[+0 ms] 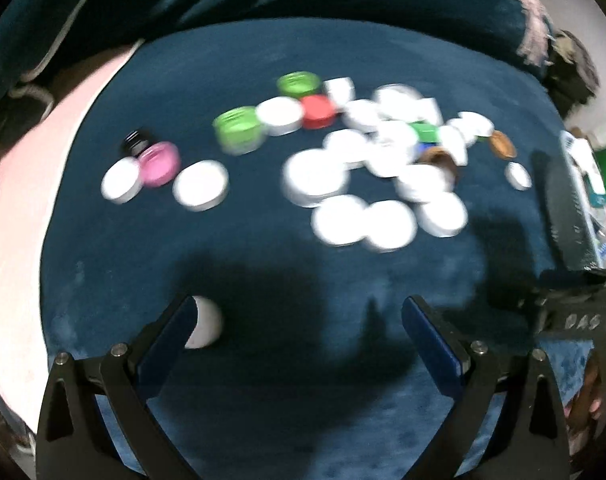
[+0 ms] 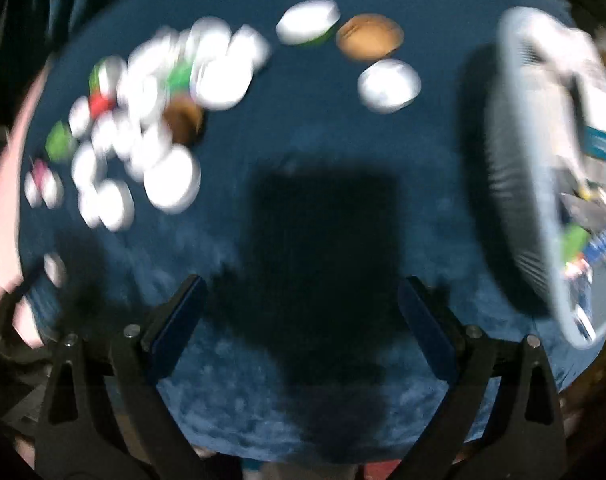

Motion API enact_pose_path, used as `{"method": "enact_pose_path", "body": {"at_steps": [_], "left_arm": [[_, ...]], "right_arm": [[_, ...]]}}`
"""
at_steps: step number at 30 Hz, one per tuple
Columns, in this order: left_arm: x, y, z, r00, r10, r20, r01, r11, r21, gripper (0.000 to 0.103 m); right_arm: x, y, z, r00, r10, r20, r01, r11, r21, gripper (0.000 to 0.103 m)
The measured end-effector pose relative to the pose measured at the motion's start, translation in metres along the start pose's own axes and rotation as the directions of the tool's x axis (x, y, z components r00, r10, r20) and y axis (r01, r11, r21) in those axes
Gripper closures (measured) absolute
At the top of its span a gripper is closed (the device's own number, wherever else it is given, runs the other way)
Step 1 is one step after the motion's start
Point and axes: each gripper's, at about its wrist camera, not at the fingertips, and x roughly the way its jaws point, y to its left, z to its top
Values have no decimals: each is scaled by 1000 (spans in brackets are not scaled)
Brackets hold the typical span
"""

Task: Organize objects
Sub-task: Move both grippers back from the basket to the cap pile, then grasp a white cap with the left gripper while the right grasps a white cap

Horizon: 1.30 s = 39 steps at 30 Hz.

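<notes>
Both tongs gape empty: left tongs [image 1: 299, 320], right tongs [image 2: 303, 300], hovering over a blue velvet cushion [image 1: 263, 60], no bench visible. Pile of lids [image 1: 383, 152] scattered mid-cushion, mostly white, plus green, red, brown, all blurred. Small cluster with pink lid [image 1: 159, 162] lies left of the pile; one white lid [image 1: 207, 324] sits just beside left tongs' finger. Basket [image 2: 515, 200] stands right of the pile, holding mixed stuff, contents unclear. Judgement: early stage, nearly every lid left to sort.

Right gripper [image 1: 583, 312] — embossed letters, apparently "DAS".
</notes>
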Motion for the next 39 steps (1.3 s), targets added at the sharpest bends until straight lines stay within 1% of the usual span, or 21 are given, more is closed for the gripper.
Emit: {"method": "enact_pose_path", "body": {"at_steps": [3,4,5,8,11,12,14,15,17,20,23,25,27,28,29,30,32,34,35,36,39], "left_arm": [[8,24,-5,999,26,-24,-28,998,-55,1],[11,30,-6,999,28,-33,-30,997,-70,1],[14,35,-7,999,30,-40,-33,996,-82,1],[20,45,-10,998,35,-45,-39,995,-89,1],[26,46,-13,998,34,-45,-38,996,-83,1],[27,45,-15,998,43,-41,-46,996,-73,1],[28,41,-17,997,59,-42,-61,997,-51,1],[28,41,-18,997,61,-42,-63,997,-46,0],[27,42,-20,998,45,-40,-47,997,-54,0],[26,46,-22,999,19,-39,-22,997,-79,0],[26,47,-22,999,10,-48,-15,996,-93,0],[25,45,-23,998,9,-61,-14,996,-83,1],[19,46,-23,997,-14,-78,8,996,-84,1],[13,49,-23,997,-44,-64,37,994,-107,1],[4,54,-24,995,-97,-30,92,985,-145,1],[-3,58,-25,992,-125,-4,122,978,-169,1],[-15,68,-27,989,-142,37,147,965,-218,1],[-18,76,-30,989,-140,36,145,958,-249,2],[-17,78,-32,989,-143,28,146,953,-265,4],[-18,73,-30,989,-148,21,148,952,-268,9],[-3,77,-33,988,-151,-21,141,961,-239,16]], "right_arm": [[28,15,1,997,-59,-55,54,995,-90,5],[36,17,0,995,-77,-63,69,991,-111,1],[40,18,-1,995,-82,-61,74,990,-124,0],[40,13,-6,998,-47,-37,43,993,-109,0],[38,13,-12,999,-44,-11,42,993,-107,0],[38,13,-13,999,-43,-12,42,993,-108,0],[35,12,-10,998,-31,-47,26,993,-111,0],[30,10,-8,999,-18,-49,14,997,-79,0],[18,9,-5,1000,7,-9,-8,999,-46,1],[-7,20,0,993,54,108,-47,997,-66,2],[-14,36,6,986,92,140,-78,992,-101,2],[-15,46,12,983,101,150,-84,990,-117,3],[-16,54,18,981,118,151,-101,988,-115,4],[-16,57,21,980,130,151,-114,987,-112,6],[-14,65,18,978,142,150,-126,986,-112,7],[-14,68,21,978,148,146,-131,984,-117,9],[-8,74,24,980,151,132,-132,982,-137,17],[-2,79,27,983,154,99,-139,980,-144,46],[4,72,26,982,164,93,-150,979,-141,54],[3,73,26,983,159,93,-145,980,-135,62],[2,72,26,983,167,83,-155,979,-135,62]]}}
